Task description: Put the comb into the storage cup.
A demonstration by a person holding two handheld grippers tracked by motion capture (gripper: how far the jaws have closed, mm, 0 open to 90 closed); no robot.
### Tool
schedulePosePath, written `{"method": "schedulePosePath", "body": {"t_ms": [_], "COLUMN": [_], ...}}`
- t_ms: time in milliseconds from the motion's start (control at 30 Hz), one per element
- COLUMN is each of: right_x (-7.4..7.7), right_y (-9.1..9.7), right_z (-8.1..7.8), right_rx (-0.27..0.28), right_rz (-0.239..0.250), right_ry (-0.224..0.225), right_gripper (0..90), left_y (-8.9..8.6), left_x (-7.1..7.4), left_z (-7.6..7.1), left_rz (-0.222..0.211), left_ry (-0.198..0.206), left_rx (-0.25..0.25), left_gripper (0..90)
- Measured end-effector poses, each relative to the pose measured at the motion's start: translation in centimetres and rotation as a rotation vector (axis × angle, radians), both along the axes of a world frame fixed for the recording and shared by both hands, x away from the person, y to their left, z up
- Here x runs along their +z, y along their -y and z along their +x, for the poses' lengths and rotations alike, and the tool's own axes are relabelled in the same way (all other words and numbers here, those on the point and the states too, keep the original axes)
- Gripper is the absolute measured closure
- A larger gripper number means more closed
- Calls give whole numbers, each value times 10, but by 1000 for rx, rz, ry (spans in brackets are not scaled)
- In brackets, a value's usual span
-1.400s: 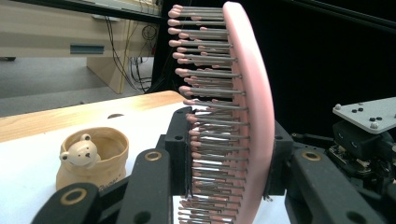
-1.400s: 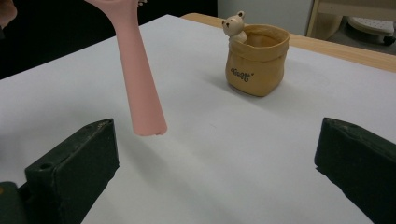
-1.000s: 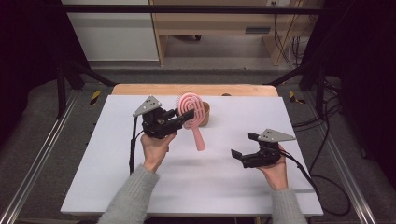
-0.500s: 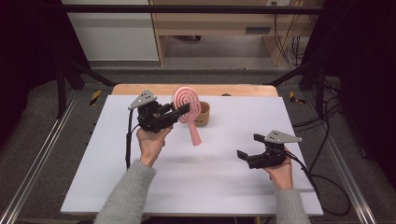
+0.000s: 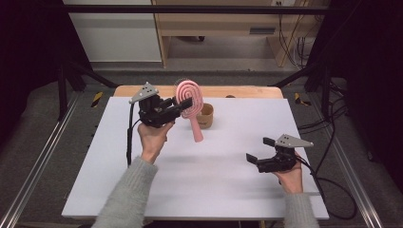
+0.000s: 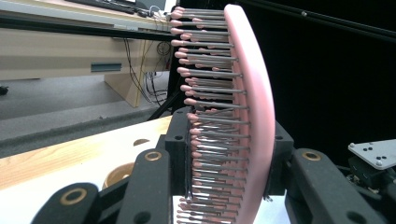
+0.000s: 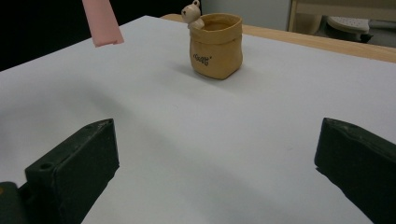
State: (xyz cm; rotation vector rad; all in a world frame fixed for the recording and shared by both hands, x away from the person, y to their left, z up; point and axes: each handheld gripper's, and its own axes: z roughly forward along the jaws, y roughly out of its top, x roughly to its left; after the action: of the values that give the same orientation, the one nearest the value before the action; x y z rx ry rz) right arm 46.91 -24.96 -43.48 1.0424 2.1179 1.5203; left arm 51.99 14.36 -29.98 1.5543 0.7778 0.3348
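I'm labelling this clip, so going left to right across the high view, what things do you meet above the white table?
Left tool → pink hairbrush → tan holder → right tool.

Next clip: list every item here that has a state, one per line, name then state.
pink hairbrush: lifted off the table, head up, handle hanging down, clamped across its head.
left gripper: shut on the pink hairbrush, bristles against one jaw.
right gripper: open, nothing between the jaws, low over the white table.
tan cup: upright on the table, mouth open, small bear figure at its rim, untouched.
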Motion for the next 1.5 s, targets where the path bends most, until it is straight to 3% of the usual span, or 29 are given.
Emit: {"method": "schedulePosePath", "body": {"t_ms": [367, 1000, 1500], "right_x": [-1, -2, -2], "right_y": [2, 5, 4], "right_z": [0, 0, 0], "right_rx": [4, -2, 0], "right_rz": [0, 4, 2], "right_ry": [-1, -2, -7], "right_gripper": [0, 1, 0], "left_y": [3, 11, 22], "left_x": [5, 25, 25], "left_z": [11, 31, 47], "left_rz": [7, 17, 29], "left_ry": [-6, 21, 16], "left_rx": [-3, 18, 27], "left_gripper": [629, 629, 629]}}
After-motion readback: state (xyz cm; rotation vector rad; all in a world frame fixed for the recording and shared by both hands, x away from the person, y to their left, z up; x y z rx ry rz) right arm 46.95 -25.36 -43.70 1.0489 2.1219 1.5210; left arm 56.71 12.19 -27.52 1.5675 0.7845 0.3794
